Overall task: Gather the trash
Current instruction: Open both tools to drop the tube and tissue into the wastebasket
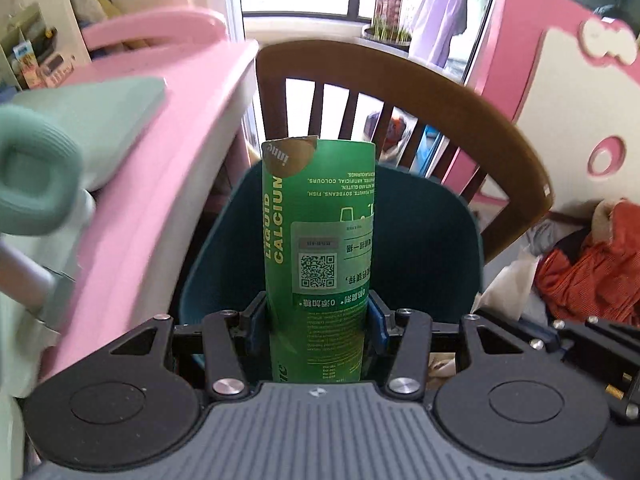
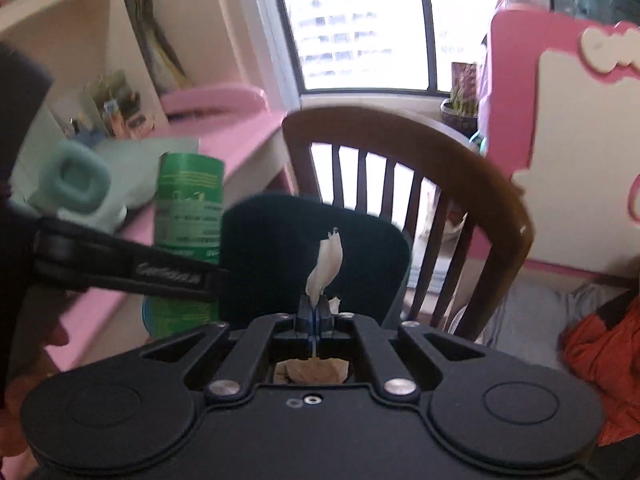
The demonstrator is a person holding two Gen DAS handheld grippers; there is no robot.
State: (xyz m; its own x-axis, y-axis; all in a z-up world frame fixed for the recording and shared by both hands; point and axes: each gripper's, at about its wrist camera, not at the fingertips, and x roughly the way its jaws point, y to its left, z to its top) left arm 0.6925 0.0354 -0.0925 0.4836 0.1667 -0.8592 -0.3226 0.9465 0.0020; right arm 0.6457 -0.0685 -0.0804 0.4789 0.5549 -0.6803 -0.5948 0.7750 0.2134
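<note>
Trash held — two pieces | left gripper (image 1: 318, 320) clamps one green tube (image 1: 318, 240) | right gripper (image 2: 316, 312) pinches one tissue scrap (image 2: 326, 266) | one dark bin (image 1: 432, 240) ahead

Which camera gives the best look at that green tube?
The left wrist view: the green tube stands centred and sharp between the left gripper fingers, label readable. The right wrist view shows it off to the side, blurred and partly crossed by a black gripper arm.

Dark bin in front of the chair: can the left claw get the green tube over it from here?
Probably yes. The left claw holds the green tube upright, and the dark bin gapes right behind it, with nothing between them.
</note>
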